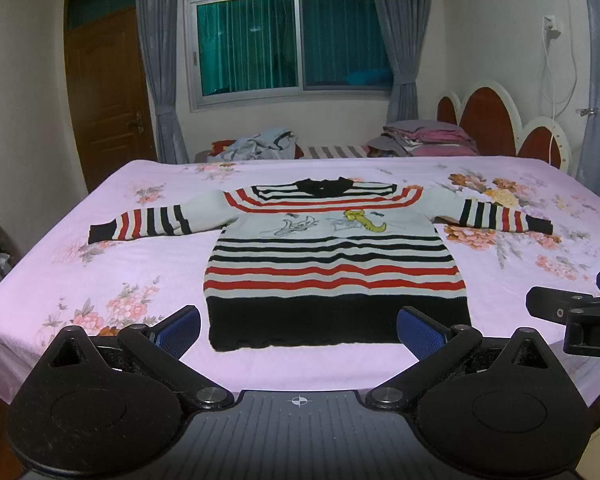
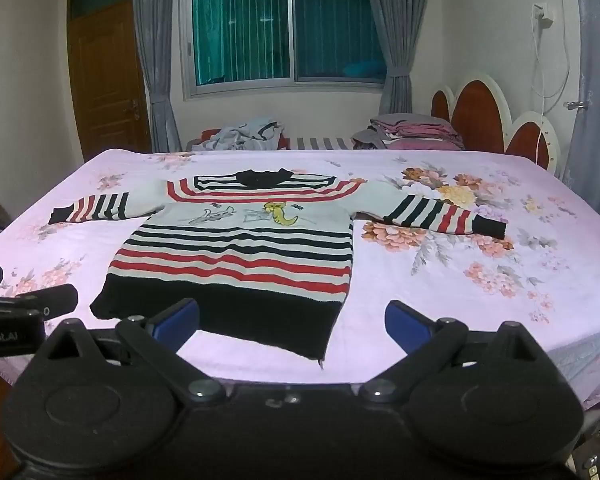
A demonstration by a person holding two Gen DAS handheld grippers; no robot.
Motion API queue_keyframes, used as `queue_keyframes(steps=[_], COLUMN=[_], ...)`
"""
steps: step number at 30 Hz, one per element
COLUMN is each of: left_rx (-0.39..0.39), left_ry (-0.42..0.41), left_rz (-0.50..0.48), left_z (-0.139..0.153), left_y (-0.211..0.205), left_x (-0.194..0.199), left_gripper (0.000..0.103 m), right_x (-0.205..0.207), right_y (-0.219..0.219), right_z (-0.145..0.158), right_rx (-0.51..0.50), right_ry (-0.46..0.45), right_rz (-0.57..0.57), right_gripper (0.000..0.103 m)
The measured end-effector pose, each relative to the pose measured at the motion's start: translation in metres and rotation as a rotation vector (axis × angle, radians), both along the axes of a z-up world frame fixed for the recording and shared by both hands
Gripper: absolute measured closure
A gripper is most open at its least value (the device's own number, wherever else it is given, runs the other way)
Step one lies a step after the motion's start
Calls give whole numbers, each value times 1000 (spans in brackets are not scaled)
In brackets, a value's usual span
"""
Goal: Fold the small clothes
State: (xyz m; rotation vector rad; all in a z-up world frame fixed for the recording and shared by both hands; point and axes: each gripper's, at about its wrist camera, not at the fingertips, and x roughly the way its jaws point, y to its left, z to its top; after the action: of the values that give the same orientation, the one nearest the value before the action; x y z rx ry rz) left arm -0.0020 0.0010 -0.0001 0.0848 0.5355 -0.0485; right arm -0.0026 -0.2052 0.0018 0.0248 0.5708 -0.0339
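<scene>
While the bed (image 1: 112, 360) in its pink floral sheet fills nearly everything ahead of me, the striped sweater (image 1: 332, 264) lies flat on it, face up, both sleeves spread wide. Its long axis runs straight away from me, black hem nearest, collar toward the far window. My left hand-held gripper (image 1: 298, 330) hangs wide open just short of the hem, roughly centred on it. My right hand-held gripper (image 2: 292, 322), also spread open and empty, sits near the hem's right corner, so I judge it nearer the right sleeve (image 2: 440, 210). Bare sheet lies either side of the body, giving room to swing sleeves inward. The left sleeve (image 1: 140, 222) ends well inside the mattress edge; folded bedding (image 1: 428, 136) stays well apart behind.
</scene>
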Motion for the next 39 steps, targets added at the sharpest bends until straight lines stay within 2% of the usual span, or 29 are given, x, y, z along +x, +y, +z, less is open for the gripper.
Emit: queue_keyframes(steps=[39], left_rx=[-5], left_ry=[-7], left_rz=[17], left_z=[1], left_y=[4], left_x=[-2], left_gripper=[0], right_x=[-2], right_y=[5], right_z=[6], right_rx=[-3], right_ry=[-4], right_rz=[7], right_gripper=[4])
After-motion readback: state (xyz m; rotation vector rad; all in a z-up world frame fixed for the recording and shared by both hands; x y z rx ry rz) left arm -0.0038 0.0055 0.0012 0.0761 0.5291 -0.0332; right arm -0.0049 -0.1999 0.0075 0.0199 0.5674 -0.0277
